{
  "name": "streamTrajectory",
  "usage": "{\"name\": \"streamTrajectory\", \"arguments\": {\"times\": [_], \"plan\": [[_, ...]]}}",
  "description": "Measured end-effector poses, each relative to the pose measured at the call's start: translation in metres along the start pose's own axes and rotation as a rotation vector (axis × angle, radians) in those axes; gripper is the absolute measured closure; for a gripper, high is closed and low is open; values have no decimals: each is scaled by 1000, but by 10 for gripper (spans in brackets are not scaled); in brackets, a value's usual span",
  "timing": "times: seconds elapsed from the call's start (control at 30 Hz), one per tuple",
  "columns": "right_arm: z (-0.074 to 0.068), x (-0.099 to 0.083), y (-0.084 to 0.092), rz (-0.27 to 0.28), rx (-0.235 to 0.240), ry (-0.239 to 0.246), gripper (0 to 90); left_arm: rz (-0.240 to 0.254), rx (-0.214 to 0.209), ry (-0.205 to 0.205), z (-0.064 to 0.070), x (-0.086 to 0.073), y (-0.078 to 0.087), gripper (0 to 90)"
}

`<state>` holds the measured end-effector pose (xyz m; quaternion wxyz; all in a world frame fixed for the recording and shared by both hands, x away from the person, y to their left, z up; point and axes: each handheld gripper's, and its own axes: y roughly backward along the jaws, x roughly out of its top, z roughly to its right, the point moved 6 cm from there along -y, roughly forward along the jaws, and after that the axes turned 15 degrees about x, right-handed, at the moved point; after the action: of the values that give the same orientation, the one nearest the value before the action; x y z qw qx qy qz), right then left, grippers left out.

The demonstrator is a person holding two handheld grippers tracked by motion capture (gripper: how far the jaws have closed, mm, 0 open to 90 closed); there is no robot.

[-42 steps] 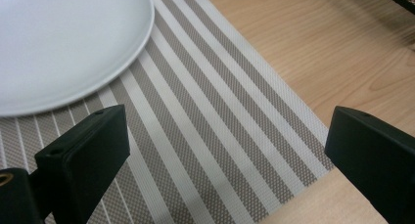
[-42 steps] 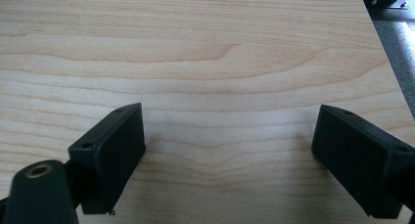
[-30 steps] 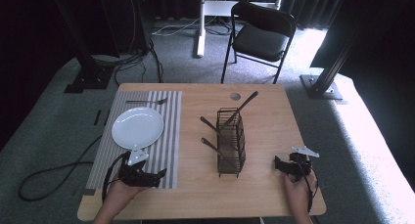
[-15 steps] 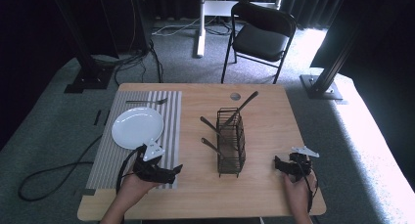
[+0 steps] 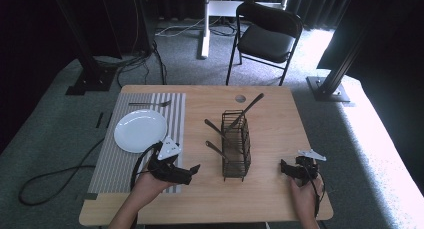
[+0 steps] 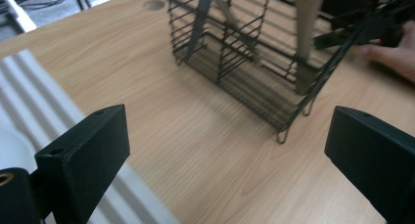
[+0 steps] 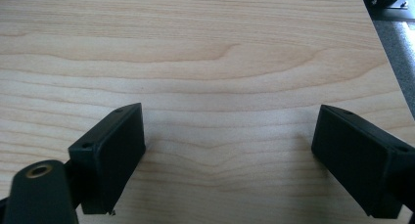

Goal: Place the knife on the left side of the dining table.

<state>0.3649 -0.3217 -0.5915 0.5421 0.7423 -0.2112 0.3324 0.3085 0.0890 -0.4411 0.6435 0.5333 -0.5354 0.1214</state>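
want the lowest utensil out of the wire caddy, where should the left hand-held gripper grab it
Probably on the bare handle jutting out the wire caddy toward the placemat side. Bring the open left hand-held gripper from that side, jaws straddling the handle, which slants up and clear of the wires.

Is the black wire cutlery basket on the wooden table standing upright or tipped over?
Upright. The black wire cutlery basket stands on its small wire feet on the wooden table, open top upward, with dark utensil handles sticking out.
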Motion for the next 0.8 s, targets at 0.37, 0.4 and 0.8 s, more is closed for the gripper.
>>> {"name": "streamTrajectory", "arguments": {"times": [0.37,0.4,0.8], "plan": [[0,0,0,0,0,0,118,33,-23,-21,15,27,0,40],[0,0,0,0,0,0,118,34,-28,-24,16,29,0,41],[0,0,0,-1,0,0,118,75,-53,42,28,47,-3,163]]}}
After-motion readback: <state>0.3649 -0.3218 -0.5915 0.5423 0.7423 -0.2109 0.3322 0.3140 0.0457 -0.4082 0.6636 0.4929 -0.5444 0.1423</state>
